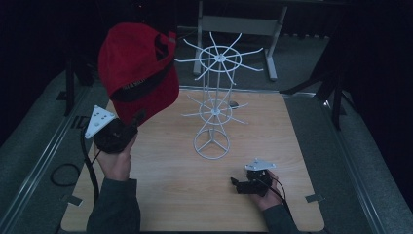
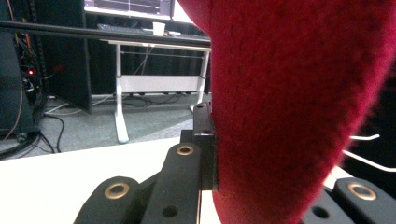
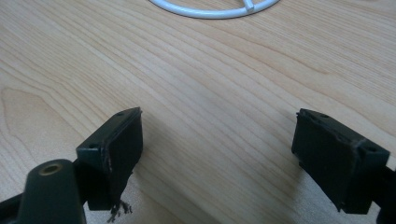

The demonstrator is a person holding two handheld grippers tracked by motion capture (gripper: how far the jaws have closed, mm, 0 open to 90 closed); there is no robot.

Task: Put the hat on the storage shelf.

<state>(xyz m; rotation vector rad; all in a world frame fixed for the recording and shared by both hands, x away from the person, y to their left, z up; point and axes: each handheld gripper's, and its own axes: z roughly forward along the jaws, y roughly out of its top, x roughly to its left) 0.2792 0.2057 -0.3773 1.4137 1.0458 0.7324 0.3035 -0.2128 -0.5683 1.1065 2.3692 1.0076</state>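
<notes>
The left gripper (image 1: pixel 134 122) is clamped on the brim of the red cap (image 1: pixel 136 68), raised at 10 o'clock of the white wire rack (image 1: pixel 214 102) but not yet hung, while the right gripper (image 1: pixel 236 184) rests spread and empty at 5 o'clock.

Dim room, grey carpet floor (image 1: pixel 302 53), black curtains, white-legged desk (image 2: pixel 140 84) beyond the wooden table (image 1: pixel 272 146)

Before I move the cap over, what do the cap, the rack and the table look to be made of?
Cap: red fabric, matte; its fuzzy nap shows in the left gripper view, probably cotton or wool.
Rack: thin white wire, smooth coat, likely painted metal.
Table: pale wood grain, satin; perhaps laminate.
</notes>
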